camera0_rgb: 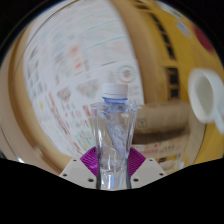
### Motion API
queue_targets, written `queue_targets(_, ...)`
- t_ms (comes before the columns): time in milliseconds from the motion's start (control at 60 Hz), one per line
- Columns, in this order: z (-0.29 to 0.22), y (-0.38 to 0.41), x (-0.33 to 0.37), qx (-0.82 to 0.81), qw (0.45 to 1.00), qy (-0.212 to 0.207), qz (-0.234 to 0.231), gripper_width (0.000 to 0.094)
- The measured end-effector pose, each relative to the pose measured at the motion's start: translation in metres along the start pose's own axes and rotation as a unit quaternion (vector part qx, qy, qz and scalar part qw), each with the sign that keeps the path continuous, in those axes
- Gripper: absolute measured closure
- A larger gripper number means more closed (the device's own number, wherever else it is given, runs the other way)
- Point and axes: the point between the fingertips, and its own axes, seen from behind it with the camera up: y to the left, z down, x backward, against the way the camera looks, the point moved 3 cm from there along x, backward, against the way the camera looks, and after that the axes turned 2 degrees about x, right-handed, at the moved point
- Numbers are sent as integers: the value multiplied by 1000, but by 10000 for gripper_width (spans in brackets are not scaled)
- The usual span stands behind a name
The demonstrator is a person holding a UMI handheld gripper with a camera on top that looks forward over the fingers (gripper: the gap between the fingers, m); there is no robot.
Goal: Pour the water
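A clear plastic water bottle [112,135] with a white cap [114,99] stands upright between my fingers. My gripper [112,160] is shut on the bottle's lower body, with the purple pads [92,158] pressing on both sides. The bottle is held up in the air, away from any surface. A white mug [205,100] with a handle shows beyond the bottle to the right, partly cut off. No water is leaving the bottle.
A pale surface [70,70] covered with small coloured printed squares fills the view behind the bottle to the left. A small white ring-shaped object [126,76] lies beyond the cap. A yellow area with wooden furniture [175,45] lies at the far right.
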Motion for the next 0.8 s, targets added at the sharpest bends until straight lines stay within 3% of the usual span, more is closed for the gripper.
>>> queue_targets(67,-7,28,0,129,992,13,13,607)
queue_targets(167,-34,73,0,333,942,-2,31,606)
queue_targets(233,-64,97,12,451,891,-27,47,608)
queue_targets(417,-142,101,52,677,715,-75,159,607)
queue_targets(500,-176,63,73,718,659,-61,215,609)
queue_targets(617,-213,-9,100,726,625,-20,287,609)
queue_targets(800,-242,-104,126,723,595,37,348,608)
